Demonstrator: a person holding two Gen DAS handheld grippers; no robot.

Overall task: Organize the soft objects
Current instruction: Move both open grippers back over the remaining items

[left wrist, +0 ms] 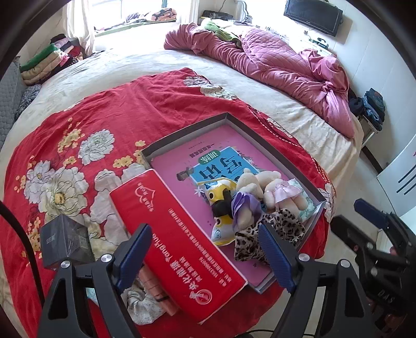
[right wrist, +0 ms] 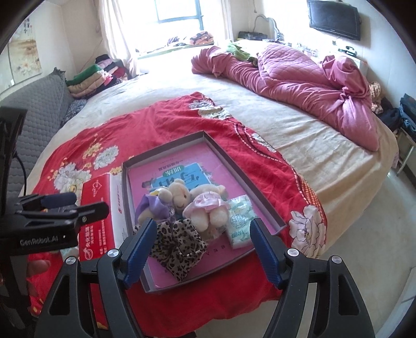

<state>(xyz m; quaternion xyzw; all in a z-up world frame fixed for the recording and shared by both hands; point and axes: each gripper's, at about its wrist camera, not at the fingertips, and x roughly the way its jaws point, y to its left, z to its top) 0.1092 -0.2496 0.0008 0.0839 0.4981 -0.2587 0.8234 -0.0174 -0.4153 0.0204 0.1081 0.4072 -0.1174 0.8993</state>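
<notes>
Here, leopard-print cloth (right wrist: pixel 179 244) in grey tray (right wrist: pixel 166 153), under open right gripper (right wrist: pixel 201 247) jaws (untouched)

A wide bed (right wrist: pixel 299 140) with a cream sheet fills the room, a red floral cloth (right wrist: pixel 182 122) spread over its near end. A crumpled pink quilt (right wrist: pixel 299 78) lies along its far right side. Bright daylight pours through the curtained window (right wrist: pixel 179 13). A dark television (right wrist: pixel 334 18) hangs on the pale wall, and folded clothes (right wrist: pixel 91 75) are stacked at the bed's far left corner.
</notes>
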